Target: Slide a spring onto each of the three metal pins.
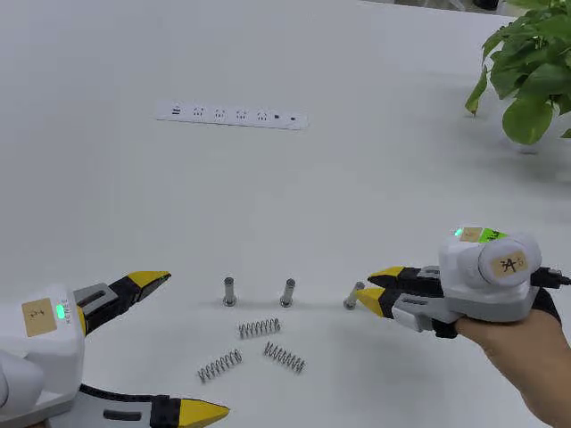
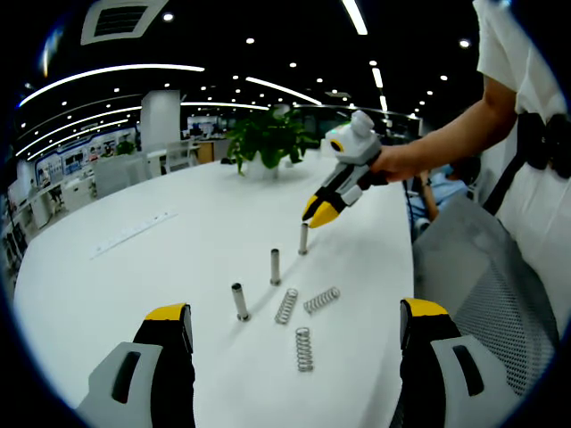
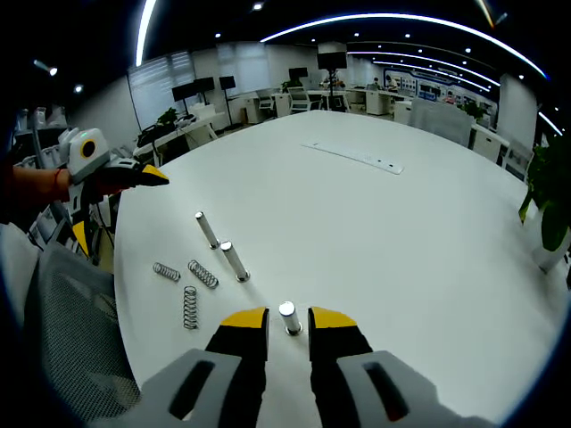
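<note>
A: The right hand (image 1: 522, 352) comes in low from the right, arm close to level over the counter (image 1: 375, 178); the right gripper (image 1: 364, 287) points leftward along the row of three pins (image 1: 287, 292). Where's the nearest one?

B: The end pin (image 3: 288, 316) stands upright between the yellow tips in the right gripper view; the jaws are a narrow gap apart, with a sliver of counter on either side of the pin. I cannot tell whether either tip touches it; it isn't clamped.

A: And the other side?

B: The left gripper (image 1: 197, 344) sits at the near-left corner, angled in toward the middle; its jaws are spread wide and hold nothing. The three springs (image 1: 259, 328) lie flat on the counter, just on the near side of the pins, each apart from the others.

A: In the left gripper view those springs lie ahead of the open jaws, beside the two nearer pins; the right gripper is tilted tips-down, close above the end pin.

B: All three pins are upright in one line, with no spring on any of them. A power strip (image 1: 232, 115) lies well beyond them; a plant (image 1: 526, 71) stands at the far right.
</note>
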`<state>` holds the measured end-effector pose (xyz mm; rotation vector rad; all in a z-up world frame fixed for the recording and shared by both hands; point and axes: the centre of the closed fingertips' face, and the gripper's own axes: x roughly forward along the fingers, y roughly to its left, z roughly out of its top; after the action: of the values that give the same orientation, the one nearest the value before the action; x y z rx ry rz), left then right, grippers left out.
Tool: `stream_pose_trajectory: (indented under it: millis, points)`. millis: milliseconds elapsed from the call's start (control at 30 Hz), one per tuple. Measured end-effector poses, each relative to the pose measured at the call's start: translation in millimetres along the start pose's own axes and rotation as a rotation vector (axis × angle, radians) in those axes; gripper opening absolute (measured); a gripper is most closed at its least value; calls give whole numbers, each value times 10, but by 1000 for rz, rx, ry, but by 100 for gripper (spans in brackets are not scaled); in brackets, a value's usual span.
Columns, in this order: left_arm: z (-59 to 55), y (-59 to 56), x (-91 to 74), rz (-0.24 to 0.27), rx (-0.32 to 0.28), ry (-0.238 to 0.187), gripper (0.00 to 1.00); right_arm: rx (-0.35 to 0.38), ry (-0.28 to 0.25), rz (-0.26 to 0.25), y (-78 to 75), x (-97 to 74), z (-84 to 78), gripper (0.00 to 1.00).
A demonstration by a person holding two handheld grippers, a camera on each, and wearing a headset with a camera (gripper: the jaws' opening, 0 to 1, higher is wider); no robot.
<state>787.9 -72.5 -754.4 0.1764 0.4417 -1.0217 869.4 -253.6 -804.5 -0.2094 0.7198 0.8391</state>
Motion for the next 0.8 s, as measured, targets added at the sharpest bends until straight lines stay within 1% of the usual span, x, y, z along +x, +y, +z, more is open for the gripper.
stream_pose_trajectory:
  millis: [200,367,467,567,700,800]
  points:
    - [-6,-11,6,-4,5,7,98,-7,-8,2,18,-53,17,21]
    - [3,-30,5,-2,8,13,98,-12,-16,4,22,-130,38,25]
    - [-18,-21,0,-4,5,11,97,-28,-16,4,10,-166,31,30]
    - [-50,-17,-7,-5,9,21,97,-41,-29,12,51,-218,67,34]
    - [-74,0,-20,0,15,30,96,-59,-43,26,66,-272,75,45]
    - [-85,7,-24,1,15,36,95,-68,-45,37,83,-305,64,50]
